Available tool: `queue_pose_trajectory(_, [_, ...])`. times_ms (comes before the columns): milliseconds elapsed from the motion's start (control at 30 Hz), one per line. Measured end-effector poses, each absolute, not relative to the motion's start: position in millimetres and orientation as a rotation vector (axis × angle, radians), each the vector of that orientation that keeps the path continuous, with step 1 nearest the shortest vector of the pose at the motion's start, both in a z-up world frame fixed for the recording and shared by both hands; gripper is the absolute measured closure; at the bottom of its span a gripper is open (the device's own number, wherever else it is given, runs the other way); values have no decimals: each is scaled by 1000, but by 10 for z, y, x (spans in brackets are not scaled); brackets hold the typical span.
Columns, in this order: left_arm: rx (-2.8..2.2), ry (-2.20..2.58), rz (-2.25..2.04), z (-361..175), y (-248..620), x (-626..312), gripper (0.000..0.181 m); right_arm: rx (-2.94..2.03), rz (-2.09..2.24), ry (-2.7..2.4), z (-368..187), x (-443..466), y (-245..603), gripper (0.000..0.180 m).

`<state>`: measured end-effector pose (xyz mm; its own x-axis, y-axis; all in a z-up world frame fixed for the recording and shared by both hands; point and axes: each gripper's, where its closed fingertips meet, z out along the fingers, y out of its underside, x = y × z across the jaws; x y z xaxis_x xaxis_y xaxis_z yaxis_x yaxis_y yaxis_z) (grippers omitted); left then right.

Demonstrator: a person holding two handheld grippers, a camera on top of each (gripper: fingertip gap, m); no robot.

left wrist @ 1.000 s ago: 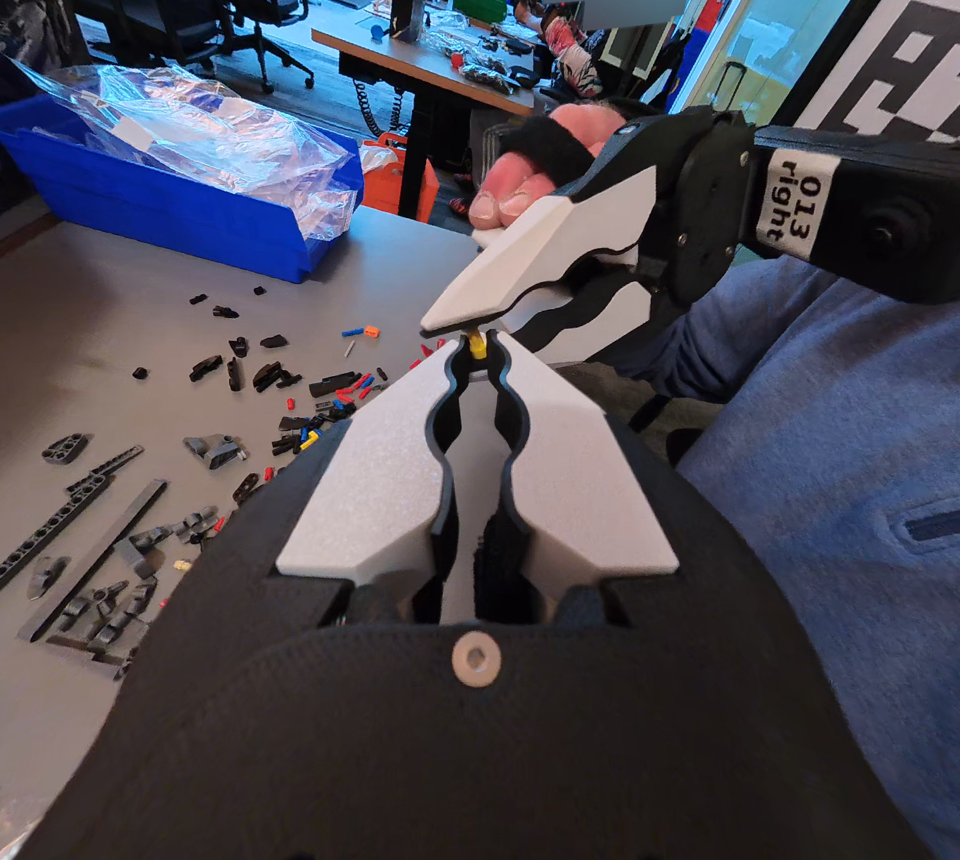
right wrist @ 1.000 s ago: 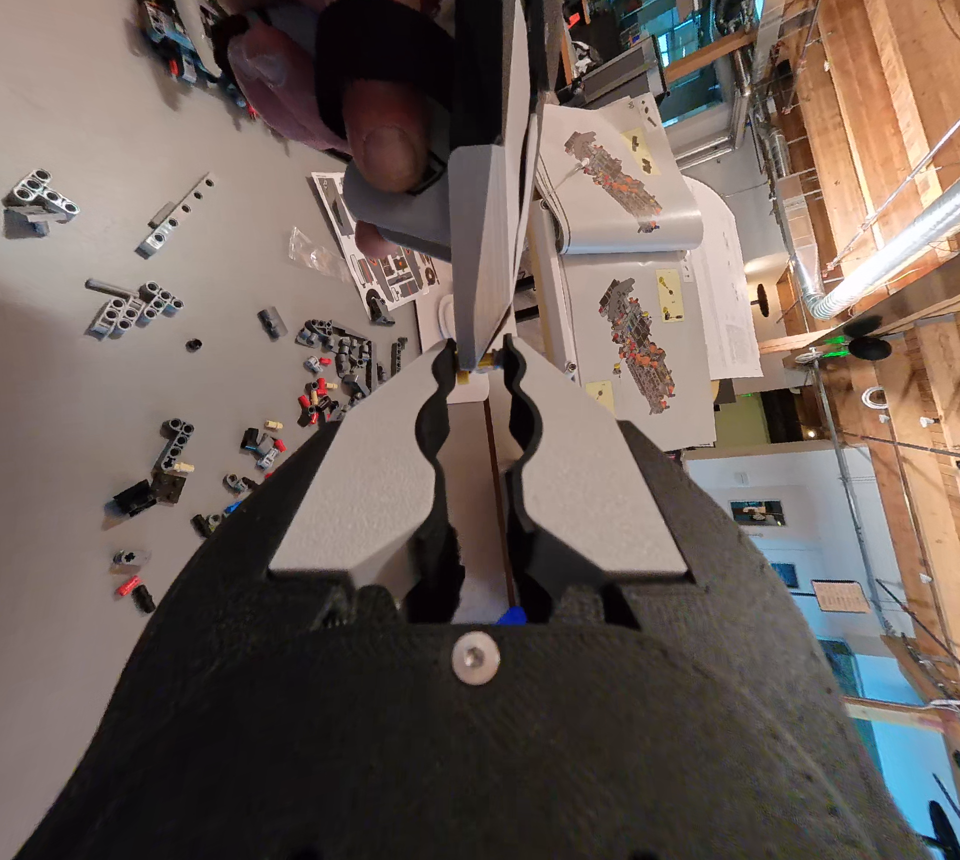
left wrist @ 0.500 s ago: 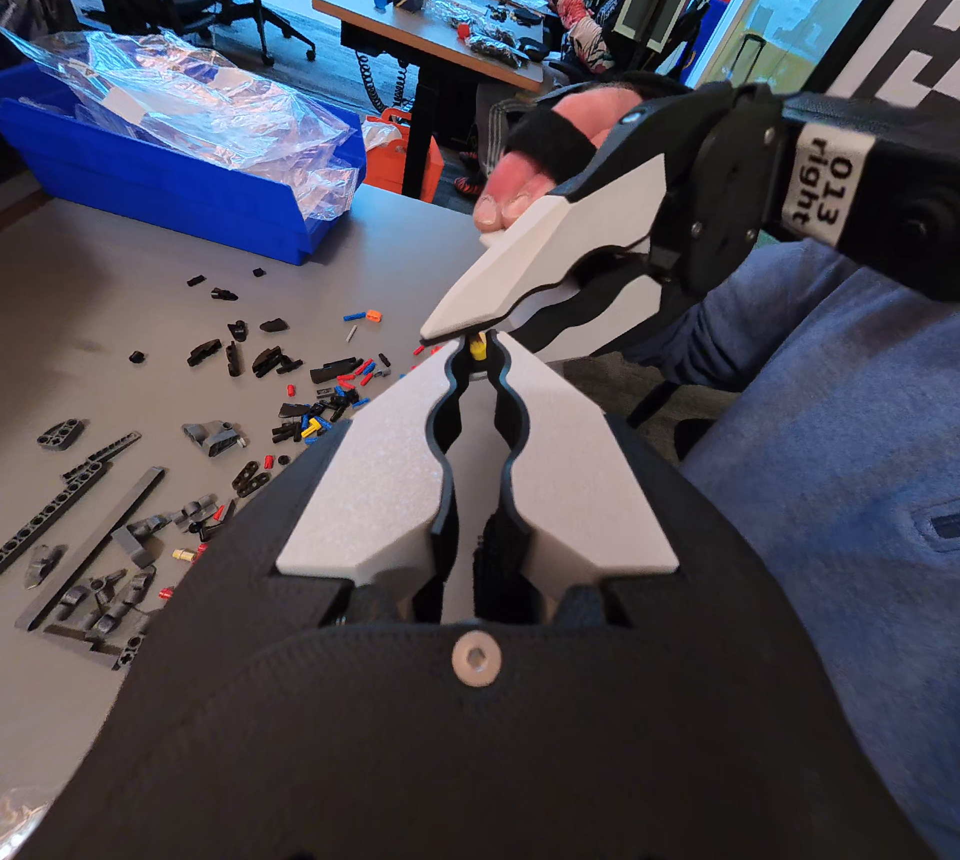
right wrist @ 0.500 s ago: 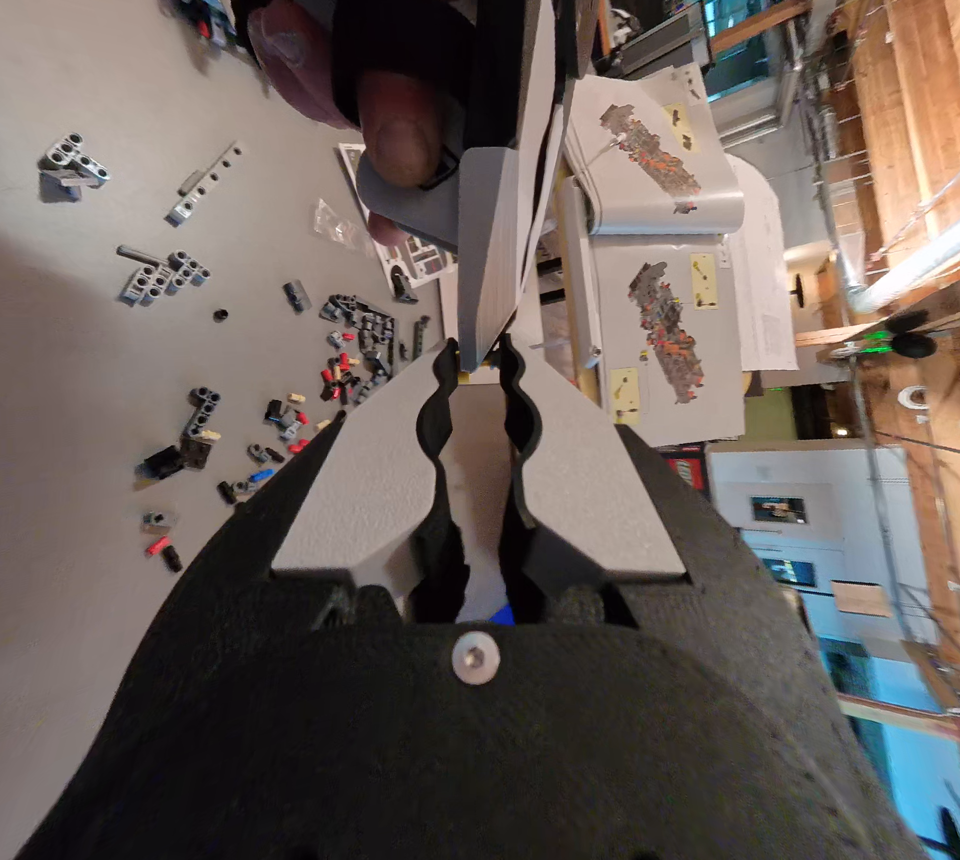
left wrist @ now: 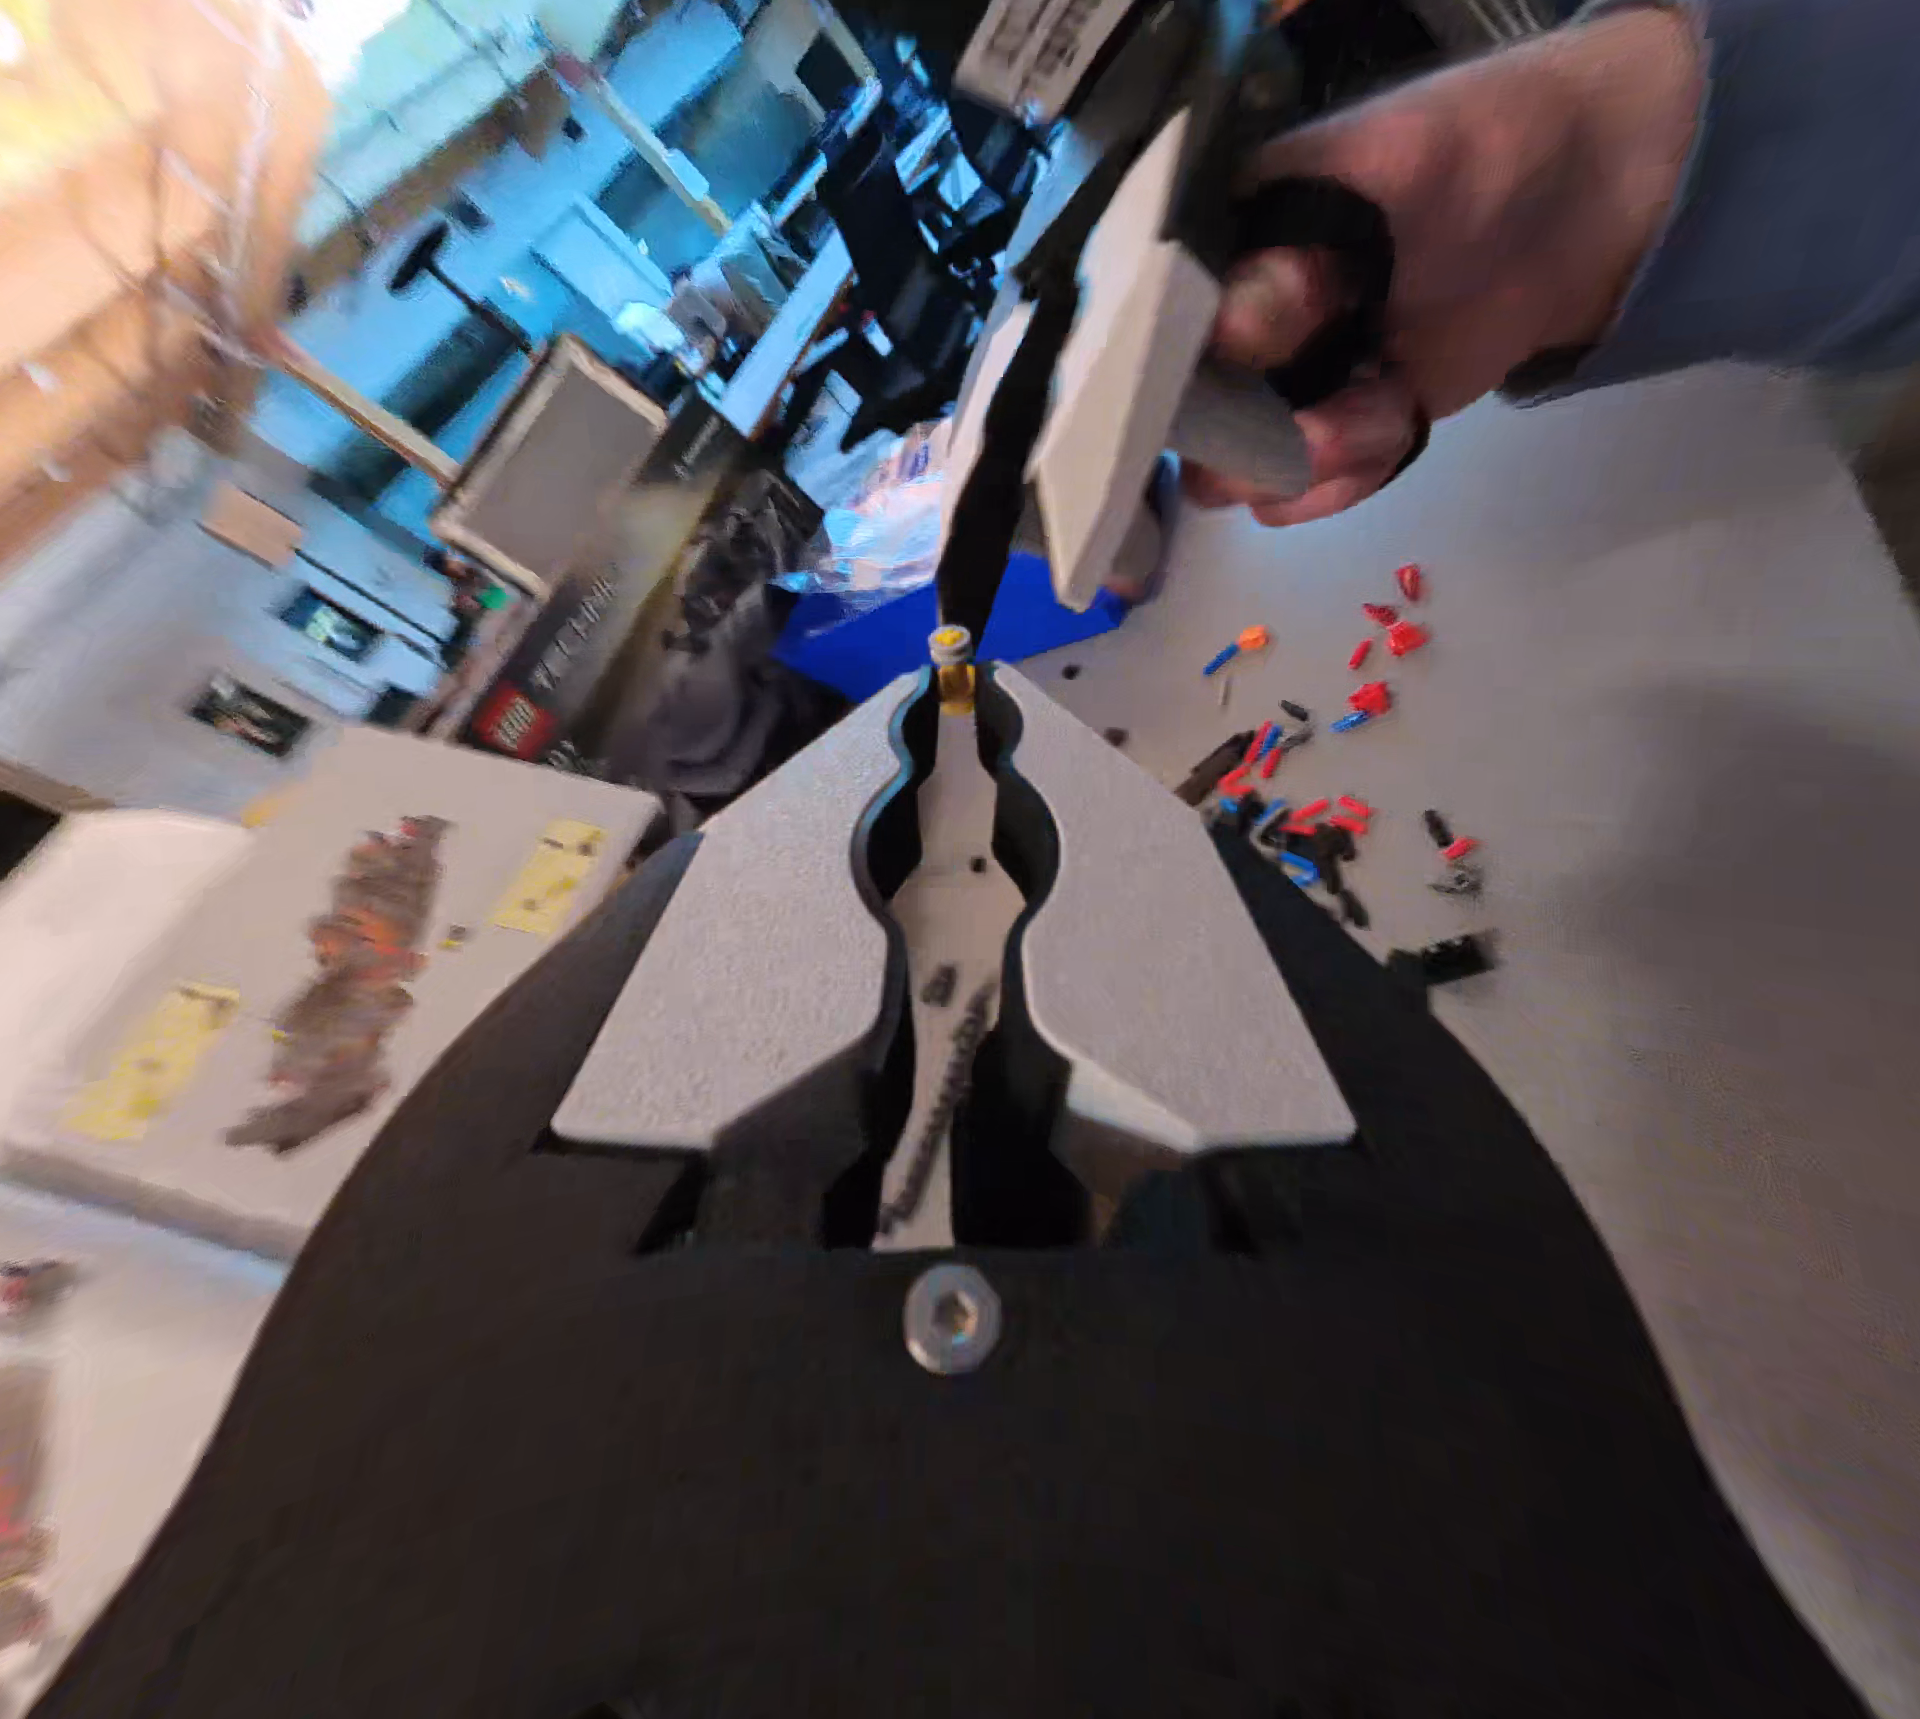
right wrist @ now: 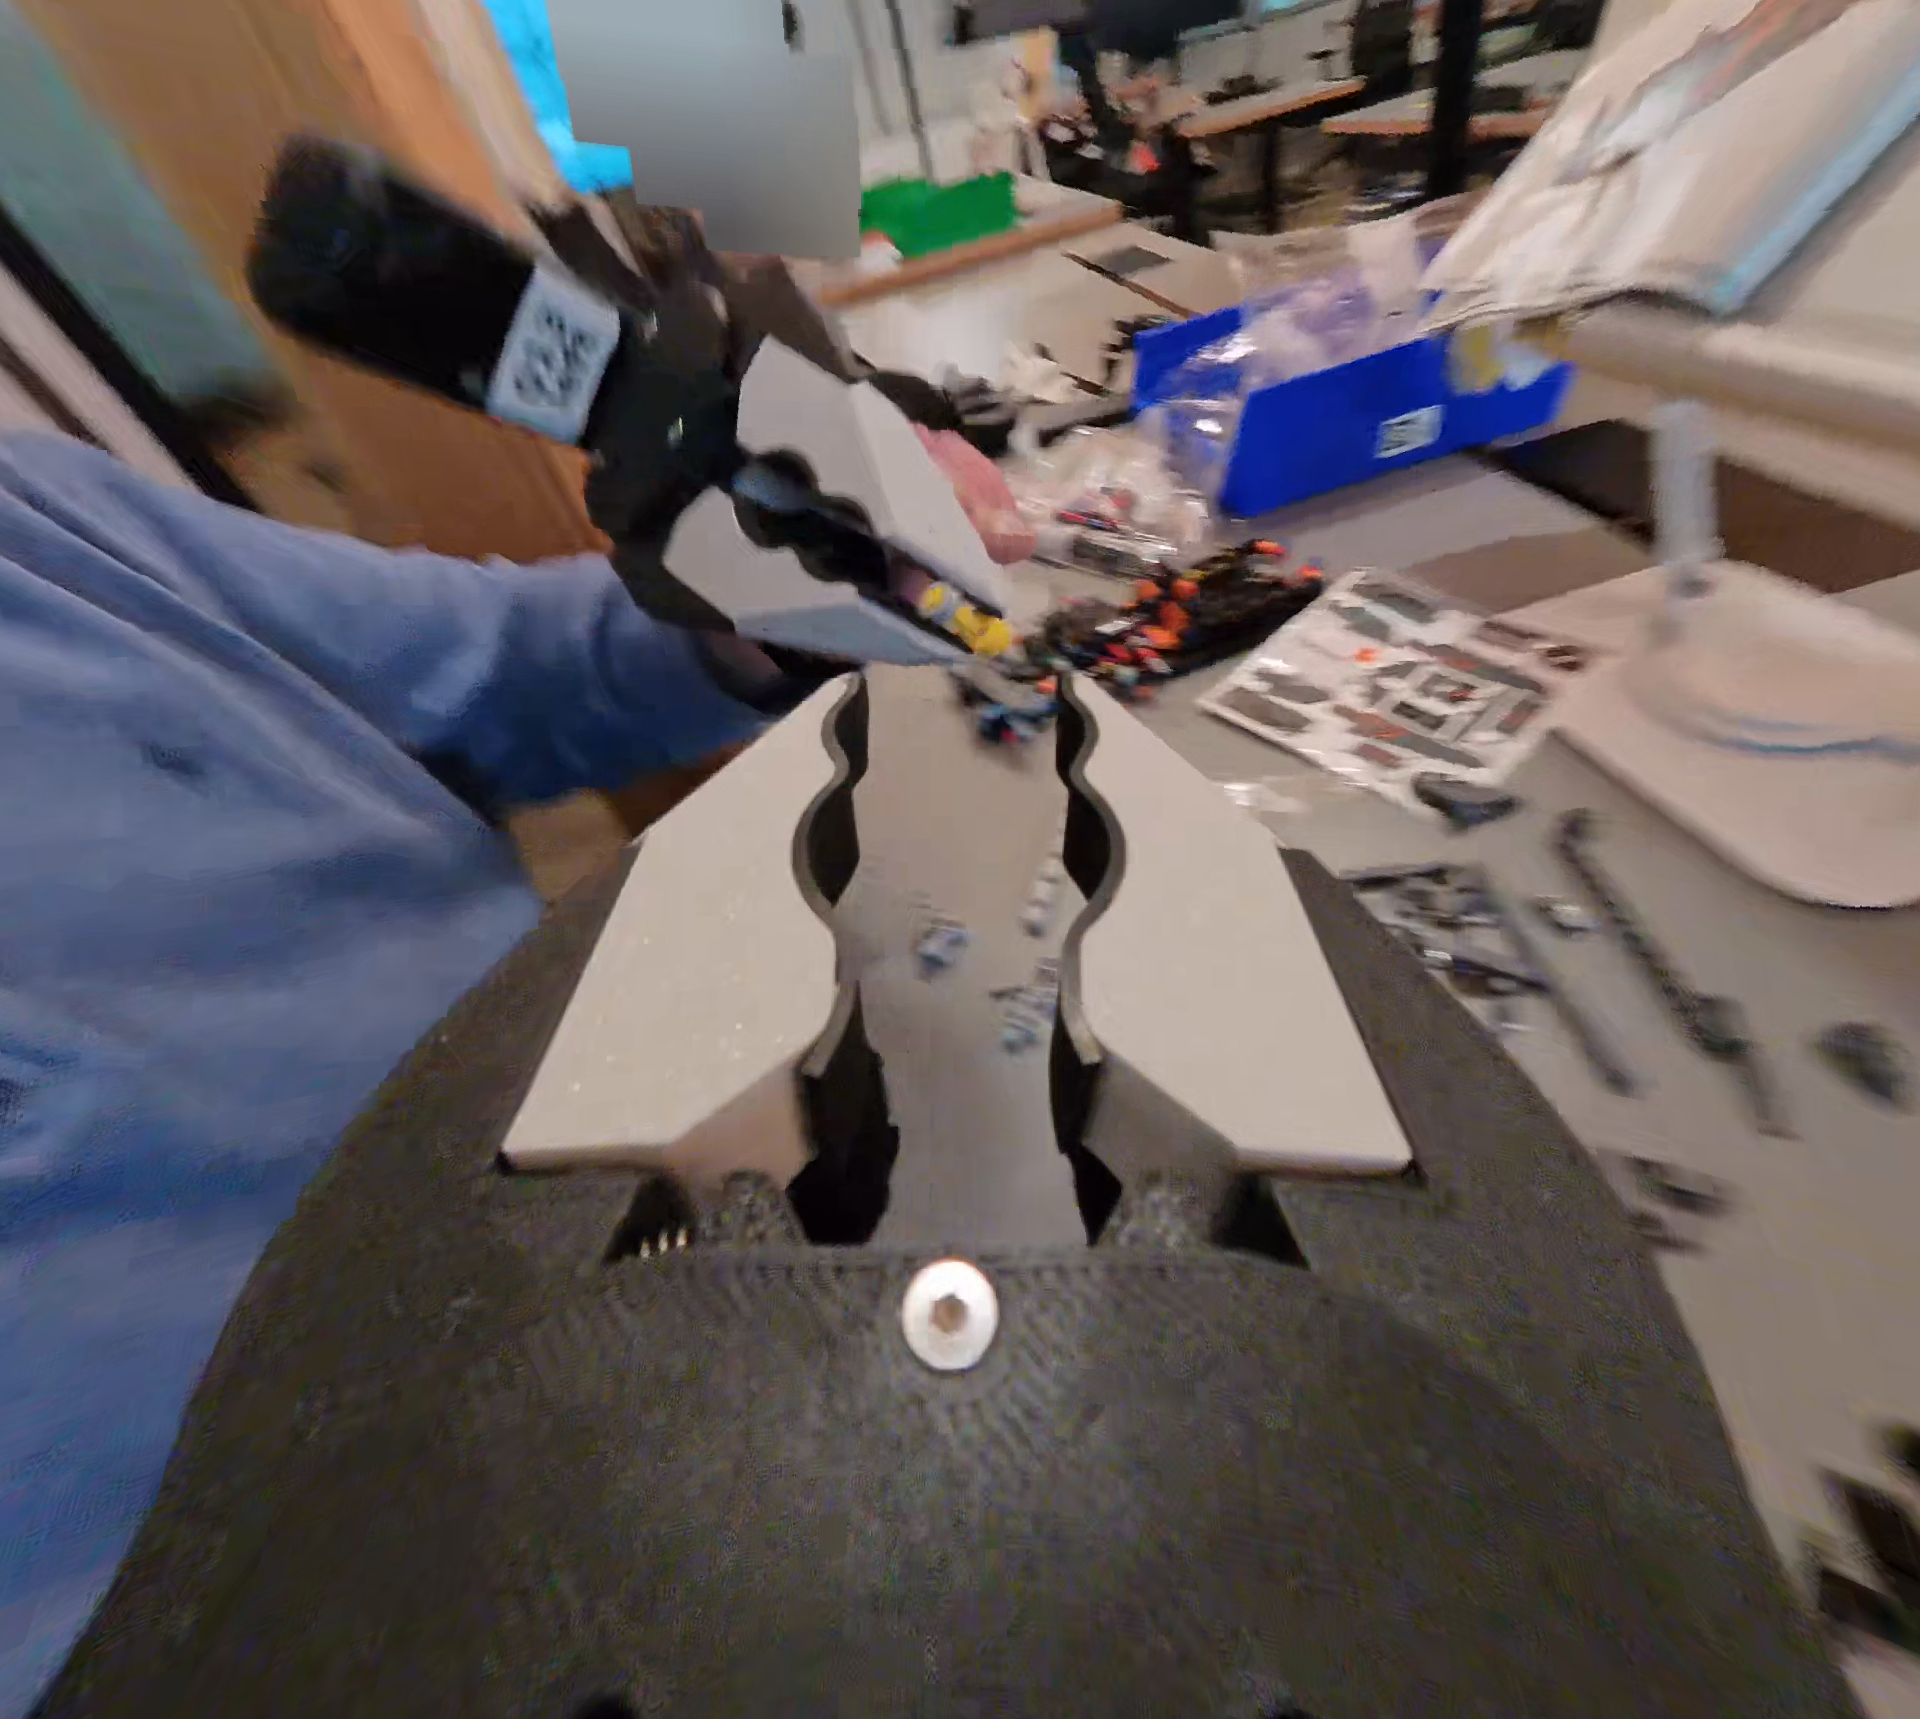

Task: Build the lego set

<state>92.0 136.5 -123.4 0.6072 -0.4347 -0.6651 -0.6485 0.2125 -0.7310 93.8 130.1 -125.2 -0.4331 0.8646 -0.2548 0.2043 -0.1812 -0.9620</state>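
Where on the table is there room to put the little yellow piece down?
Bare grey table lies right of the red and blue pin scatter. It is crowded by the black part pile, the sticker sheet and the long black beams.

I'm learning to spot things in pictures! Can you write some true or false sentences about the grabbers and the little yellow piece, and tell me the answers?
1. The left gripper pinches the small yellow piece. True.
2. The right gripper is shut on a red brick. False: its jaws are apart and empty.
3. Loose red pieces lie on the table. True.
4. The bin on the table is green. False: it is blue.
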Motion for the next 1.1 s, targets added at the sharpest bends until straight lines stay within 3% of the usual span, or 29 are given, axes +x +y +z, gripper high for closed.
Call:
queue_pose_trajectory(300, [-1213, 1120, 416, -1208, 1241, 1043, 176, -1160, 2135, -1462, -1141, 955, 1090, 162])
queue_pose_trajectory(600, [-1152, 1117, 354, -1125, 1167, 1119, 176, -1006, 2171, -1465, -1067, 1031, 1032, 168])
queue_pose_trajectory(1100, [-1337, 892, -422, -967, 988, 1232, 164, -792, 1952, -1517, -970, 1167, 969, 167])
